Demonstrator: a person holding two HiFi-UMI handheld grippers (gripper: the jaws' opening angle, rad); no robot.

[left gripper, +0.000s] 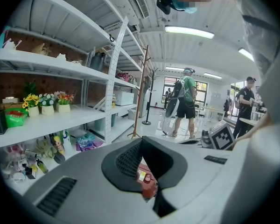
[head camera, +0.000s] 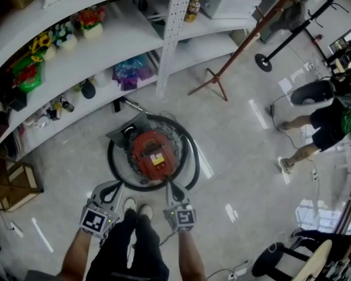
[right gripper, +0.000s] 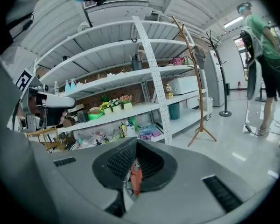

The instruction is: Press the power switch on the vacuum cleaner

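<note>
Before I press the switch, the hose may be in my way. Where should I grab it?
Probably the right arc of the hose, from above with the right hand-held gripper, jaws across the tube: it lies bare on the floor, clear of the vacuum.

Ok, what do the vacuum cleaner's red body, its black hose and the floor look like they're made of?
Red body: likely moulded plastic, semi-gloss, with a rounded dome. Black hose: probably flexible plastic or rubber, matte, since it coils in a ring round the body. Floor: pale grey, seamless and glossy, with bright reflected streaks; polished concrete or a resin coating, I cannot tell which.
</note>
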